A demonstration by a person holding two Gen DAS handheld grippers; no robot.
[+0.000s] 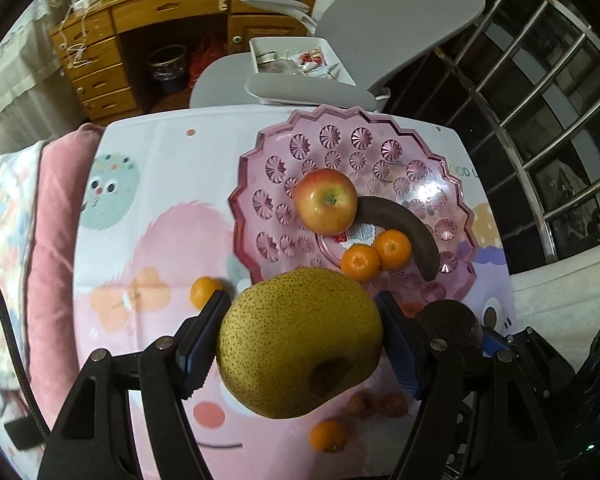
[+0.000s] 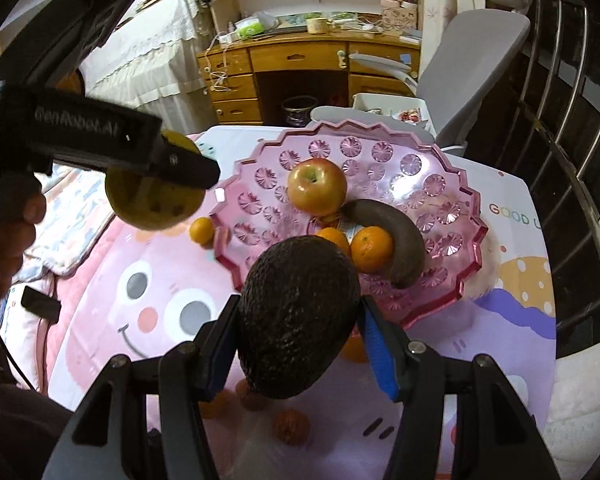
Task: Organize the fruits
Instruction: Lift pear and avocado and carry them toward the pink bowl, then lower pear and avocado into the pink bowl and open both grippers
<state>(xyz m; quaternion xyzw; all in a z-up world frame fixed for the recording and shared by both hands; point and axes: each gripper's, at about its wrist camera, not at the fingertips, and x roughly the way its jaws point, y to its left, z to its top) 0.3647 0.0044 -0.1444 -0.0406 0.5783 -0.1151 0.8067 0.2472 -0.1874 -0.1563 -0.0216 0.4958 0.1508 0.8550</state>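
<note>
Left wrist view: your left gripper (image 1: 300,344) is clamped about halfway wide on a speckled yellow pear (image 1: 300,342), held above the cartoon tablecloth (image 1: 148,208) just short of the pink plate (image 1: 456,184). One mandarin (image 1: 204,292) lies on the cloth just beside the plate's left rim. On the plate sit an apple (image 1: 326,201), two mandarins (image 1: 376,254) and a dark banana (image 1: 404,228), the last three touching. A loose mandarin (image 1: 328,435) lies on the cloth below the pear. Right wrist view: your right gripper (image 2: 298,320) is closed narrower on a dark avocado (image 2: 298,316), hanging over the plate's near rim. Step in hand, as judged: carrying both fruits to the plate. The next move calls for lowering each into a bare patch, clear of the apple, before parting the jaws.
</note>
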